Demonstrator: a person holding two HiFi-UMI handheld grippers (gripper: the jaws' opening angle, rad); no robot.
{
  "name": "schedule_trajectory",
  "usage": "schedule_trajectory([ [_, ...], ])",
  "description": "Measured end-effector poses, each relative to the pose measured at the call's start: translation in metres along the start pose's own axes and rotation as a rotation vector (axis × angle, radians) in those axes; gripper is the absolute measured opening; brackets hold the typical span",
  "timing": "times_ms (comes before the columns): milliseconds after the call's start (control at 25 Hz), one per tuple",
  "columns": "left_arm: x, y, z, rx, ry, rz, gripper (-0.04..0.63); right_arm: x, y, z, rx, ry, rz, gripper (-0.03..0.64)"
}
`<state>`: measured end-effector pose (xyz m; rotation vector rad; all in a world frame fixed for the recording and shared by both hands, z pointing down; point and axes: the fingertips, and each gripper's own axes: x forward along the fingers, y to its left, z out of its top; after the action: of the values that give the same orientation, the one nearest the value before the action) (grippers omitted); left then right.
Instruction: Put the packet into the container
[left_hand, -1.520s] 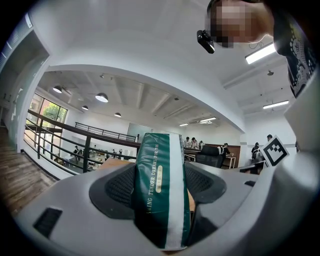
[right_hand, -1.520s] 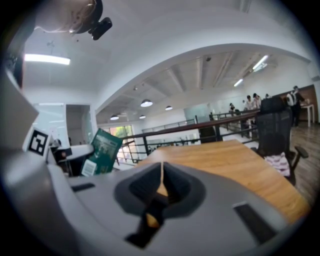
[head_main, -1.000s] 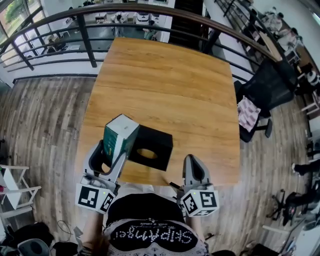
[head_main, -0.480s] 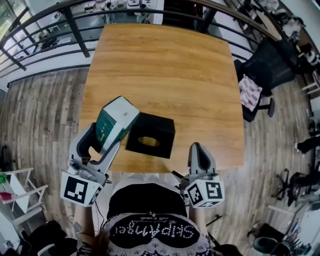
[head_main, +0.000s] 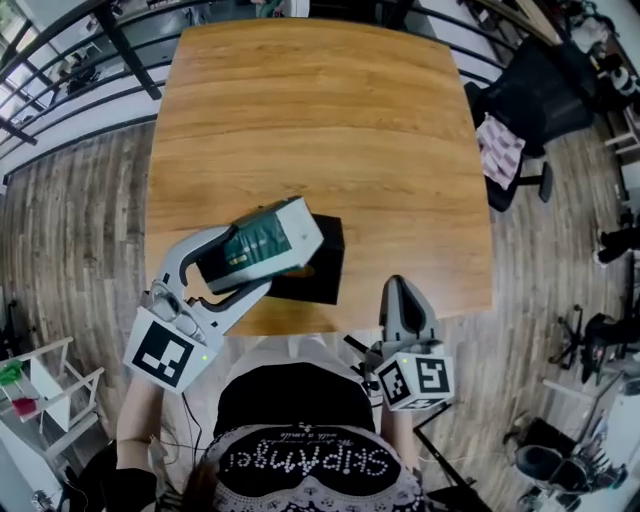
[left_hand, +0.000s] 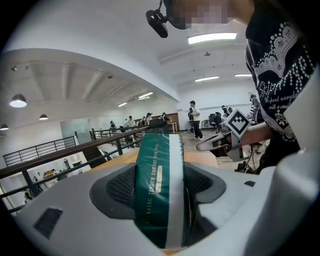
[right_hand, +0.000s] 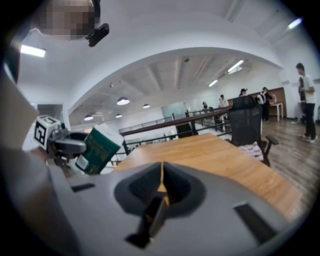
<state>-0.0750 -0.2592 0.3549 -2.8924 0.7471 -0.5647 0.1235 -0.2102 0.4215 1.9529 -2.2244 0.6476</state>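
Note:
A green and white packet (head_main: 268, 243) hangs tilted over the black box container (head_main: 318, 266), covering its top opening in the head view. My left gripper (head_main: 240, 270) is shut on the packet, which fills the space between its jaws in the left gripper view as a green packet (left_hand: 159, 185). My right gripper (head_main: 403, 300) rests shut and empty at the table's near edge, right of the container. In the right gripper view the packet (right_hand: 98, 148) shows at the left, held aloft, while the right gripper (right_hand: 161, 184) has its jaws together.
The wooden table (head_main: 320, 130) stretches away beyond the container. A black railing (head_main: 120, 50) runs along its far and left sides. A black office chair (head_main: 530, 110) with a pink cloth stands off the right edge. People stand far off in the hall.
My left gripper has swung the packet right and tipped it from upright to lying slantwise over the container, hiding its opening. My right gripper has barely shifted.

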Motion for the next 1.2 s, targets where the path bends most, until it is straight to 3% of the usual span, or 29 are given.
schedule_trajectory([
  [360, 0.024, -0.023, -0.022, -0.082, 0.028, -0.07, 0.333, -0.008, -0.017, -0.008, 0.028, 0.019, -0.039, 0.035],
  [880, 0.038, -0.036, -0.042, -0.039, 0.091, -0.1, 0.331, -0.008, -0.021, 0.001, 0.021, 0.007, -0.031, 0.035],
  [1200, 0.05, -0.061, -0.071, -0.011, 0.158, -0.178, 0.331, -0.018, -0.03, -0.003, 0.024, 0.014, -0.05, 0.035],
])
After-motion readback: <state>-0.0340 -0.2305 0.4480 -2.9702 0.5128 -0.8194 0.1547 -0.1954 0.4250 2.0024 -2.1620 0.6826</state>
